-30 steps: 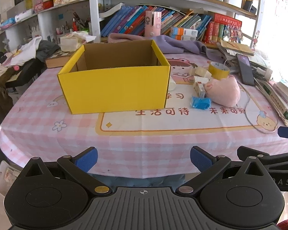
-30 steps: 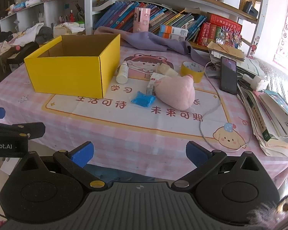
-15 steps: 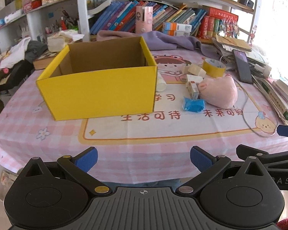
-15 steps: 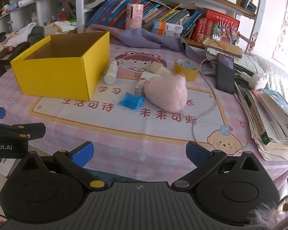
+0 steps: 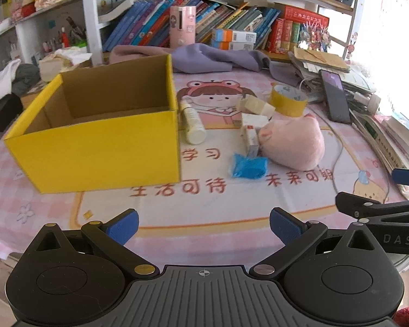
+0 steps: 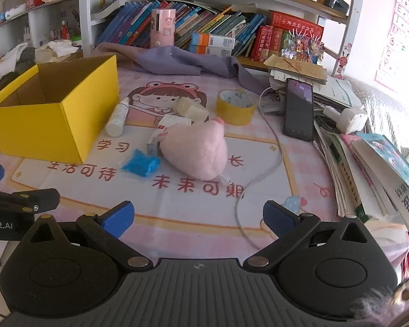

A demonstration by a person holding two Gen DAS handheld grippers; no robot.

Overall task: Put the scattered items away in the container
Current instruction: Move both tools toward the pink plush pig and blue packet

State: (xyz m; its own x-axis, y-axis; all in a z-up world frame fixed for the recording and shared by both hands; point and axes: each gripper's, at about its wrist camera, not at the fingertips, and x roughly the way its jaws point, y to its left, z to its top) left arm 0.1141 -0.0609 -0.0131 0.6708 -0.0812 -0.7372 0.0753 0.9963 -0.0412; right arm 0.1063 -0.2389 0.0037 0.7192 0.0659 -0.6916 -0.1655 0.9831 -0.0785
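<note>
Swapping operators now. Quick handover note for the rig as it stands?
Left gripper: open, holding nothing, above the near table edge.
Right gripper: open, holding nothing, also at the near edge.
Box: looks empty from here, on the left.
Still on the table, right of the box: bottle, blue packet, plush, small cartons, tape roll.
Done: nothing boxed yet.
Left: all items.

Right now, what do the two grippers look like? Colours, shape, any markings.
Both match. The left gripper and right gripper each have a black ribbed body with a small crosshair mark, two round black discs, angled black link bars with brass-coloured pivot pins, and blue pads on the fingers. White lettering shows on their sides: "DAS" on the right one, "obot.AI" on the left. No cables or sleeves visible.
</note>
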